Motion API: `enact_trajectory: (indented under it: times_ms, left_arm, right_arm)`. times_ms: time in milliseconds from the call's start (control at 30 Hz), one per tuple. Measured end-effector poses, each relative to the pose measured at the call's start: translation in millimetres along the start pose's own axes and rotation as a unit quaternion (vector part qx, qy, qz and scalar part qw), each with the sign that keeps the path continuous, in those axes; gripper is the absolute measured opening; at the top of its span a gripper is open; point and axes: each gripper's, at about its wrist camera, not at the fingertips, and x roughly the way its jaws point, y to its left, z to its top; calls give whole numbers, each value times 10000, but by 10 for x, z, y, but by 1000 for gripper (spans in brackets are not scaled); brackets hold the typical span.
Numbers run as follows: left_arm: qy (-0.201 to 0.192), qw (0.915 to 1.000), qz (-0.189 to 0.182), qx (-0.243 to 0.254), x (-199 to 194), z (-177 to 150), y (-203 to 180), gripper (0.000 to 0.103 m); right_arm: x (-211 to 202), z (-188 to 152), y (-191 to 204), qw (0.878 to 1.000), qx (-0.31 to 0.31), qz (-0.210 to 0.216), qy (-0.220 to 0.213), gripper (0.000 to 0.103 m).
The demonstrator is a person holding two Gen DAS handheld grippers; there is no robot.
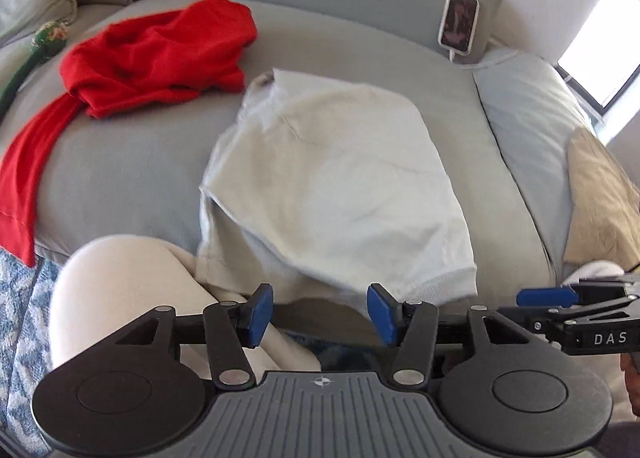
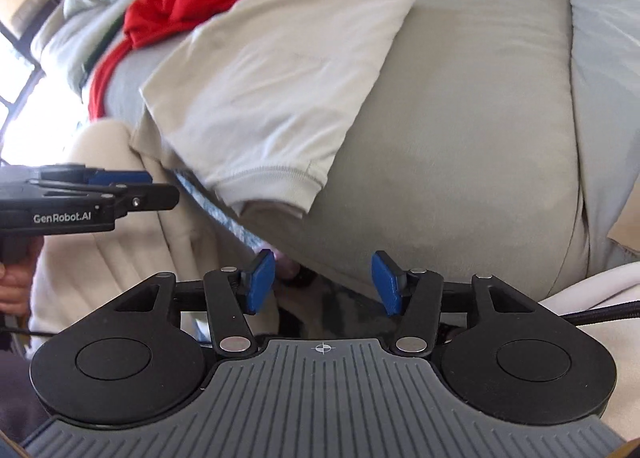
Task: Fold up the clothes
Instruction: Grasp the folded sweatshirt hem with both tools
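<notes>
**Grippers released, white shirt lying folded on sofa cushion**

Grippers are seen nearest the lenses, both w/ blue pads spread apart and nothing between them. The left gripper (image 1: 320, 314) is held at 6 o'clock in its own view, jaws released, above a dark gap at the cushion edge. The right gripper (image 2: 323, 284) is likewise released, at 6 o'clock in its view, no cloth touched by either pad. Each tool is seen from the other cam: the right one at 3 o'clock in the left view, the left one at 9 o'clock in the right view, gripped by a hand (image 2: 12, 282).

Just beyond the left pads, a cream-clad knee (image 1: 120, 290) is seen at 8 o'clock, w/ a blue-white patterned fabric (image 1: 20, 310) beside it at 9 o'clock.

The white shirt (image 1: 336, 185) is laid folded on the grey sofa cushion (image 1: 132, 173), centre of the left view, its ribbed sleeve hem nearest the pads, approx. at the cushion's front edge. In the right view it is found at 11 o'clock.

Farther back, a red garment (image 1: 160, 57) is left crumpled at 10 o'clock, touching the shirt's far corner or nearly so; contact can't be told. A pale pillow (image 1: 528, 113) is seen at 2 o'clock. A phone (image 1: 459, 21) is propped against the backrest at 1 o'clock.
</notes>
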Motion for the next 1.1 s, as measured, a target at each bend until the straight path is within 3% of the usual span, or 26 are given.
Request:
enact_trajectory:
  times_ms: [167,233,367,533,733,833,967,1033,1100]
  left_arm:
    - [-445,9967,1,-680,-155,244,276,65]
    - [-522,9949,78,-861,-164,332,363,68]
    - [-498,9925,100,-1115,-111,465,546,76]
    - [-507,9875,-15,-1492,37,626,755,78]
    - [-75,9854,-605,-1589,400,861,861,78]
    - [229,9799,-1043,-1685,589,931,900,78]
    - [475,9766,-1449,-1516,732,974,860,76]
    - [685,9701,-1799,-1481,818,982,829,76]
    - [766,9700,-1873,-1345,891,991,782,77]
  right_arm:
    - [-64,133,-158,9958,795,410,-200,58]
    - [-30,168,-198,9930,1032,541,-194,70]
    - [34,280,-270,9884,1331,661,-308,73]
    - [148,436,-426,9784,1841,812,-481,73]
    - [361,641,-669,9608,2473,1129,-550,72]
    - [472,731,-764,9521,2656,1395,-587,68]
    - [624,799,-851,9418,2833,1731,-530,66]
    - [680,825,-876,9384,2867,1846,-566,64]
    - [735,854,-897,9352,2894,1948,-607,64]
